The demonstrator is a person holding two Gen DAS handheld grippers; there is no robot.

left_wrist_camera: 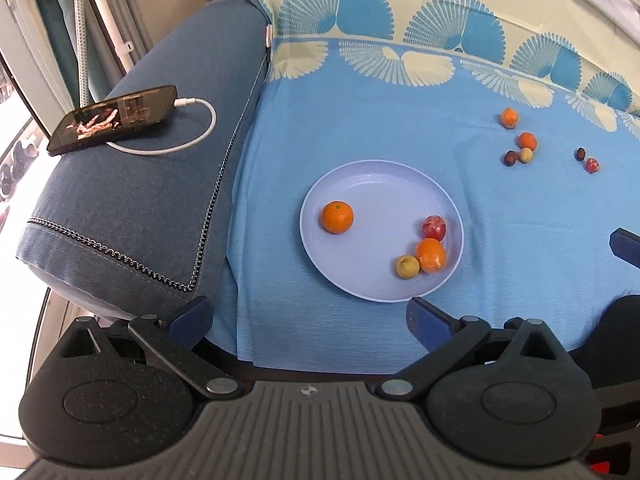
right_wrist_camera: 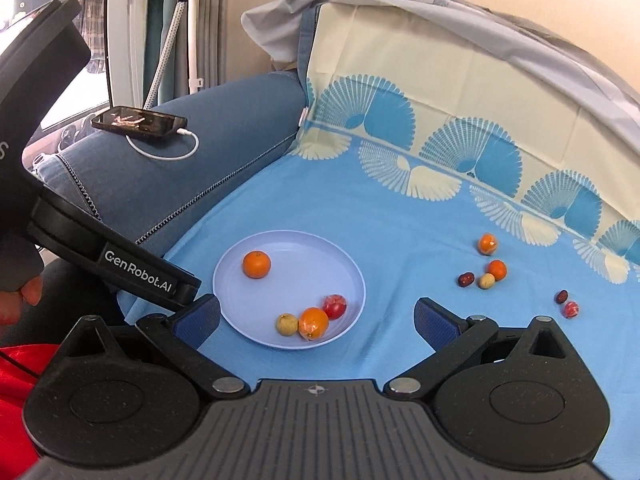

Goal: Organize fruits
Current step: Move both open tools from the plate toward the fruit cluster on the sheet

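You're working over a sofa seat that's wearing a light blue cloth (left_wrist_camera: 360, 128) with cream and blue fan prints running up the backrest. A pale lilac plate (left_wrist_camera: 368, 184) is sitting on that cloth, and it's carrying four fruits: one orange (left_wrist_camera: 337, 217) alone on the left side, plus a second orange (left_wrist_camera: 431, 255), a red fruit (left_wrist_camera: 434, 227) and a small yellowish one (left_wrist_camera: 407, 267) bunching together near the right rim. Six more small fruits (right_wrist_camera: 496, 270) are lying loose on the cloth, well apart from the plate, off to its right.

Your left gripper (left_wrist_camera: 310, 314) is hovering with fingers spread wide, holding nothing. Your right gripper (right_wrist_camera: 316, 318) is doing the same, wide apart and empty.

A phone (left_wrist_camera: 114, 119) is resting on the blue armrest (left_wrist_camera: 132, 208) with a white cable (left_wrist_camera: 192, 136) plugged in.
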